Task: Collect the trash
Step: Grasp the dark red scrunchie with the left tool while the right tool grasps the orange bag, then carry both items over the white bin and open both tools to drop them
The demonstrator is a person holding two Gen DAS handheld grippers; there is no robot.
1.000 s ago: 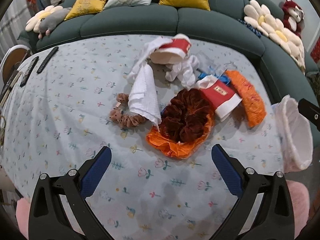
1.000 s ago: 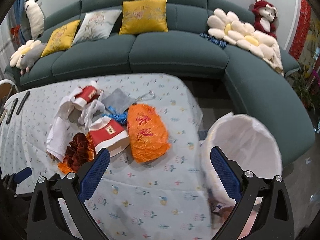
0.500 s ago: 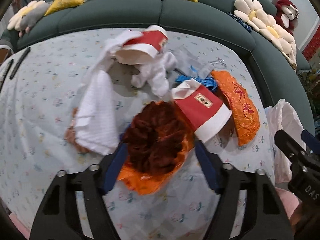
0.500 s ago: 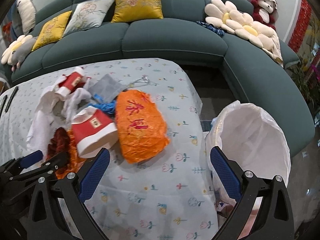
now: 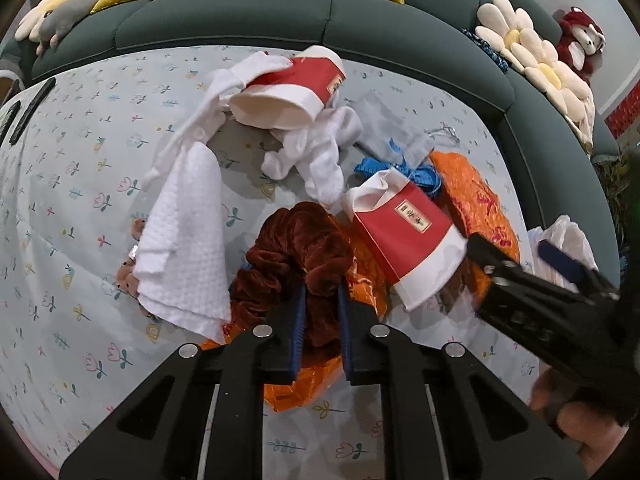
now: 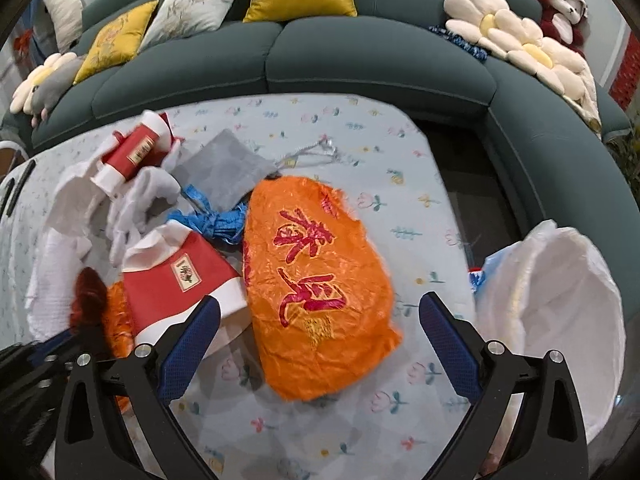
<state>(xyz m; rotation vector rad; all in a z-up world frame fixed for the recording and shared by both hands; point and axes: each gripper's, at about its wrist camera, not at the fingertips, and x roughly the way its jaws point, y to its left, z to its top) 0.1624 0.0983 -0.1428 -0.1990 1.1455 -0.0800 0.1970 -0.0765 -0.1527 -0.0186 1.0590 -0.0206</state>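
While the left tongs (image 5: 322, 320) are closing, their blue pads pinch a fold of the dark red velvet scrunchie (image 5: 292, 256) that sits in a crumpled orange wrapper (image 5: 298, 384) directly ahead of them; the fabric is already squeezed between the pads, so the step in hand, as I judge it, is the first pickup of the collection, a grip being taken and not yet lifted. The right tongs (image 6: 320, 324) stand wide apart and hold nothing; between and just beyond their fingers lies the orange bag (image 6: 316, 284) with red characters, flat on the flowered desk (image 6: 320, 420); to their left a red and white paper cup (image 6: 180, 284) lies on its side, and to their right, off the desk's edge, gapes the white-lined bin (image 6: 560, 304).

Farther ahead of the left tongs lie a second red and white cup (image 5: 288, 92), white cloths (image 5: 184, 232), a grey pouch (image 5: 388, 128) and blue ribbon (image 5: 404, 172); all of it is still on the desk.

The next move likely calls for a firm enough grip that the soft scrunchie does not slip, then a lift clear of the wrapper and a carry across to the bin on the right; whether the wrapper would come up with it I cannot tell. The right tongs seem placed to drop onto the orange bag and close.
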